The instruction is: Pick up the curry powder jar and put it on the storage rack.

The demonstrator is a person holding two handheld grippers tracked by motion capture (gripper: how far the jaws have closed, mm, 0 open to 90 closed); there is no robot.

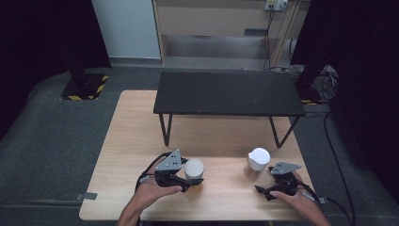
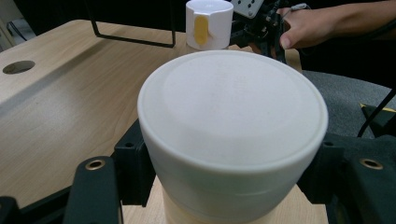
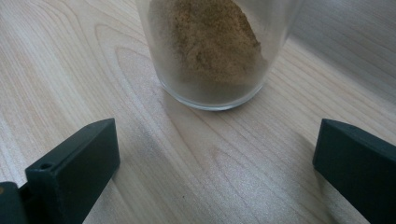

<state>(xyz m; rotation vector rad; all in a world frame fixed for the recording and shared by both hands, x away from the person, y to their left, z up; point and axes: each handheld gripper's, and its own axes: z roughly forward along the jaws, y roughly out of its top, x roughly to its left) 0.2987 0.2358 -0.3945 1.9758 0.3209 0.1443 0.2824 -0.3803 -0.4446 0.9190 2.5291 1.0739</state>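
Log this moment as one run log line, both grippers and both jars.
left gripper: shut on white-lidded jar | right gripper: open, short of powder jar | both jars standing on table

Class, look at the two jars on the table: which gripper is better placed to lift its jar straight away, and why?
Left. The left gripper already has its jaws closed around the white-lidded jar. The right gripper is open, and its jar of brown powder stands ahead of the jaws, not between them.
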